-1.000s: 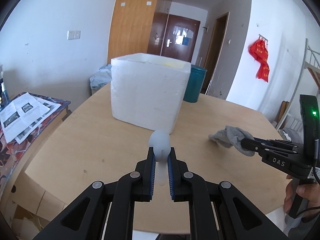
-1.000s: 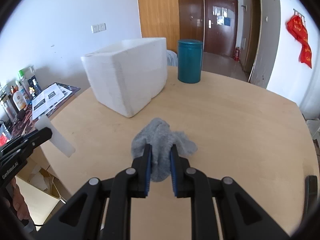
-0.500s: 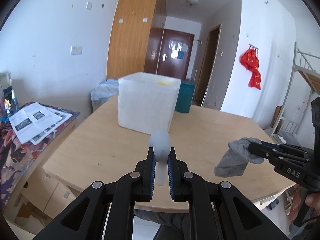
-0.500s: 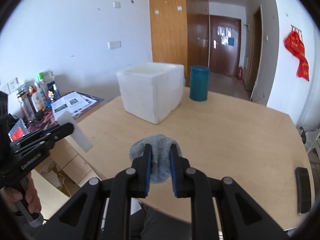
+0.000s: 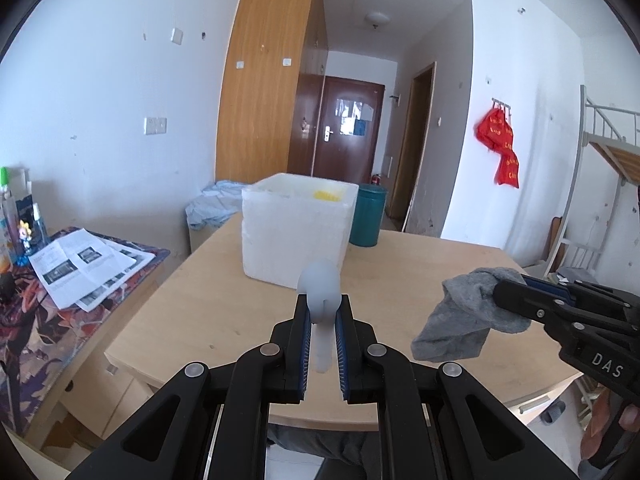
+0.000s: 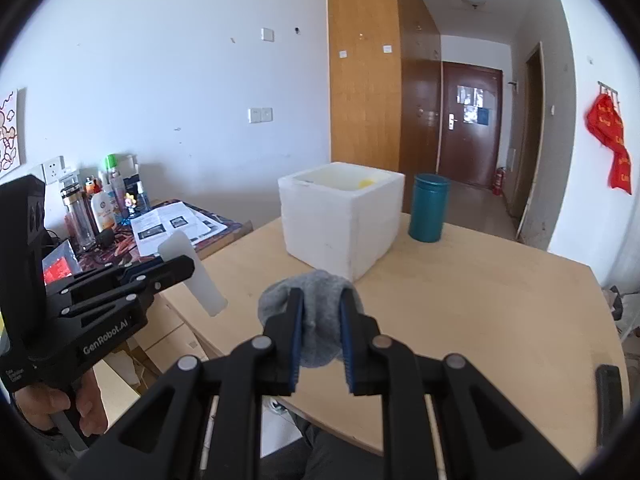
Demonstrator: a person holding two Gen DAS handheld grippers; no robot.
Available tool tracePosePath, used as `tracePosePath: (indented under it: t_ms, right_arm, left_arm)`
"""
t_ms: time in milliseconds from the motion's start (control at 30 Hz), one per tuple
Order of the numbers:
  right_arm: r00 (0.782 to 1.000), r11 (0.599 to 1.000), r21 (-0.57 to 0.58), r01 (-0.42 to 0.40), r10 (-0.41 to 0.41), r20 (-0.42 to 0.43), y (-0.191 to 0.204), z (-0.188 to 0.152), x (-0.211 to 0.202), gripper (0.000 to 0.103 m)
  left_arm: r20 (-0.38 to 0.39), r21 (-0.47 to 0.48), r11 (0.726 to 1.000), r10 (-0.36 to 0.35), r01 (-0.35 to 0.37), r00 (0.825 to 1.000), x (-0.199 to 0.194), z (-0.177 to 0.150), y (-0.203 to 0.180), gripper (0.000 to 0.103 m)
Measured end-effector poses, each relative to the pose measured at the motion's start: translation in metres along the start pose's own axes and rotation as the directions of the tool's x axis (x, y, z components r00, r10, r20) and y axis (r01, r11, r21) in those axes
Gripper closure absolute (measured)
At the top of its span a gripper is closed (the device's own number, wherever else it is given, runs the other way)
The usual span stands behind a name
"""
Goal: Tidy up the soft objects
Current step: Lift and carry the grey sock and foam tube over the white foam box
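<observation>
My left claw [image 5: 322,312] clamped on pale translucent soft paddle-shaped piece [image 5: 320,284]; right claw [image 6: 320,312] clamped on limp grey sock [image 6: 316,320]. Both held above light wooden worktop [image 6: 480,300], near white foam box [image 6: 340,216].

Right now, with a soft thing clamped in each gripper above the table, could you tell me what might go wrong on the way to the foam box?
1. The left gripper pinches the pale rubbery piece only around its middle, so it could slip out.
2. The gray sock dangles loosely below the right gripper and might snag on the rim of the foam box.
3. The two grippers are close together and could collide.
</observation>
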State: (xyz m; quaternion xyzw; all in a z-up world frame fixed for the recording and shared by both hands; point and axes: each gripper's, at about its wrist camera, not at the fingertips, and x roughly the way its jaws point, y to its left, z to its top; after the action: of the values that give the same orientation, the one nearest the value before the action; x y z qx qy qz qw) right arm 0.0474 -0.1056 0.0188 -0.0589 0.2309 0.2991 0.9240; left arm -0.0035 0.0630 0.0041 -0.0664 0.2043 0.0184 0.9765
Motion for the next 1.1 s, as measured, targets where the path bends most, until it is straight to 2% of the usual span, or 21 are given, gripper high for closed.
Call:
tracePosePath:
  t_ms: [233, 533, 1100]
  right_arm:
    - [0.999, 0.999, -0.012, -0.040, 0.040, 0.007, 0.005, 0.017, 0.024, 0.082]
    - [0.998, 0.998, -0.005, -0.068, 0.068, 0.012, -0.005, 0.045, 0.050, 0.082]
    - [0.997, 0.998, -0.028, -0.058, 0.059, 0.054, -0.024, 0.109, 0.086, 0.082]
  left_arm:
    - [0.014, 0.016, 1.000, 0.020, -0.020, 1.000, 0.006, 0.013, 0.005, 0.091]
    - [0.009, 0.013, 0.999, 0.036, -0.036, 0.999, 0.035, 0.038, 0.012, 0.091]
    - [0.036, 0.043, 0.999, 0.006, -0.007, 0.999, 0.086, 0.101, 0.012, 0.091]
